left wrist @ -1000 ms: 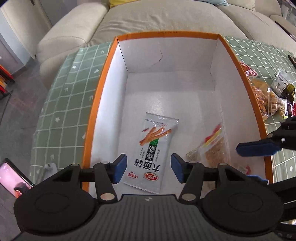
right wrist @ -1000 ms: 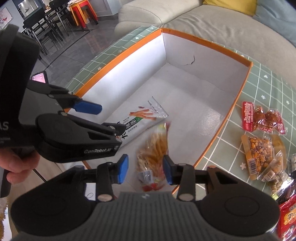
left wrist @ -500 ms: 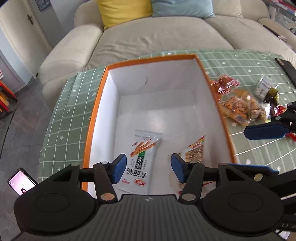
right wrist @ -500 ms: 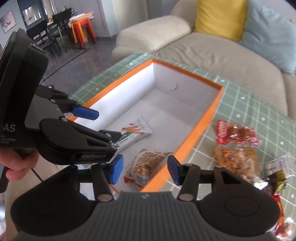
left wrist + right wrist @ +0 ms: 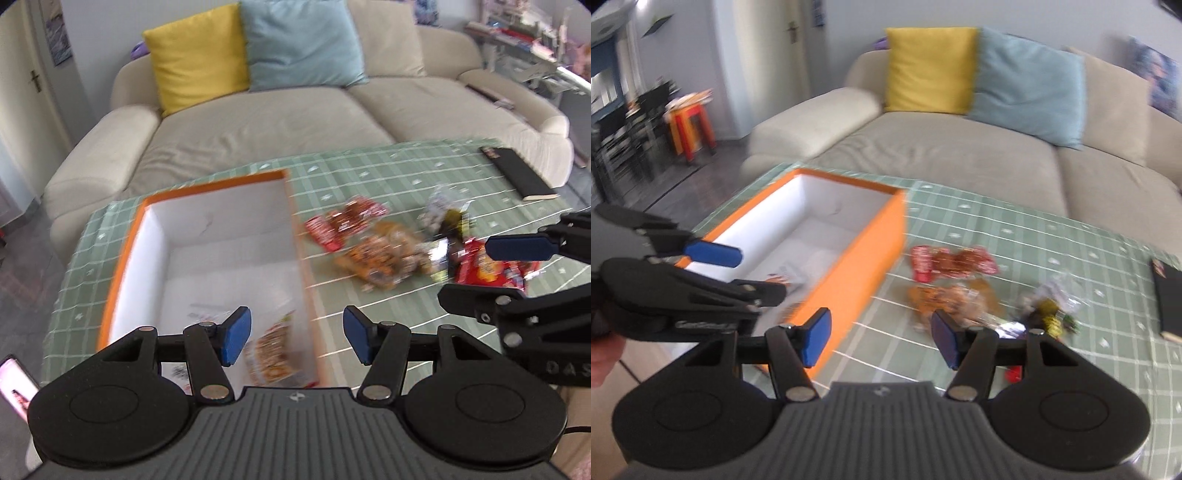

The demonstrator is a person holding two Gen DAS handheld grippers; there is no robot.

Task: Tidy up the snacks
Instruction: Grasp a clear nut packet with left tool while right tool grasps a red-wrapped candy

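Left gripper wide, empty, above orange box right rim. Right gripper wide, empty, beside snack pile on counter.

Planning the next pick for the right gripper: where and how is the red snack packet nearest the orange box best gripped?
The red packet lies flat on the tablecloth, a little apart from the pile. Probably best: bring the open right gripper down from above and pinch across its narrow width near the free red end by the box, where no other packet crowds it. Blur hides its edges.
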